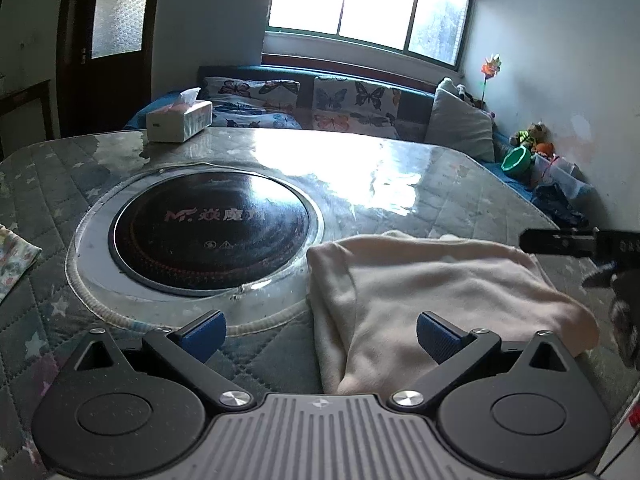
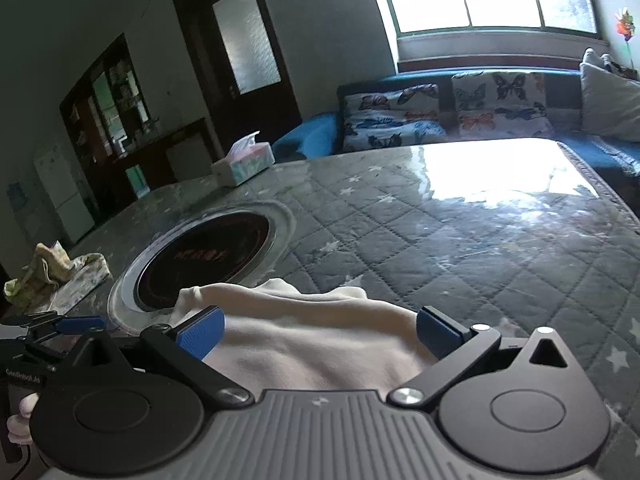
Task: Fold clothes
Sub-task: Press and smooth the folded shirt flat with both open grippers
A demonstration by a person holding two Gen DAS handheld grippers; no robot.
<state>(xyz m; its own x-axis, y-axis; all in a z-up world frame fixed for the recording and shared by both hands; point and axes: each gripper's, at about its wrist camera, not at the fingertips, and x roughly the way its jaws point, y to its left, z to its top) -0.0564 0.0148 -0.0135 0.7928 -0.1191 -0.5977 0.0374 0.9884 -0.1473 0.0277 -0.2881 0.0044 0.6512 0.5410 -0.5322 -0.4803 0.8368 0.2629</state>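
While both grippers stand spread wide, the cream garment [image 1: 440,300] lies folded on the quilted table cover [image 1: 48,208], at the near edge of the table and just beside the round induction cooktop [image 1: 208,228]. One corner of the garment overlaps the clear rim around the cooktop.

Left gripper [image 1: 320,336]: the jaws are fully spread. The blue pads [image 1: 434,336] hold nothing. The right-hand pad sits over the near edge of the garment; whether it touches the cloth cannot be told. The left-hand pad sits over the bare table cover, near the cooktop rim.

Right gripper [image 2: 320,334]: the jaws are spread, with the garment's cream folds lying between and beyond the pads. The pads do not pinch the cloth. In the left wrist view, a black finger of this gripper appears at the right edge, above the far right corner of the garment.

Other items on the table:
- A tissue box [image 1: 179,120] stands at the far side, well apart from the garment.
- A crumpled floral cloth [image 2: 56,280] lies at the left side of the table, beyond the cooktop from the garment.

Behind the table, a blue sofa [image 2: 308,136] carries butterfly-print cushions [image 2: 394,120] under a bright window [image 1: 368,4].
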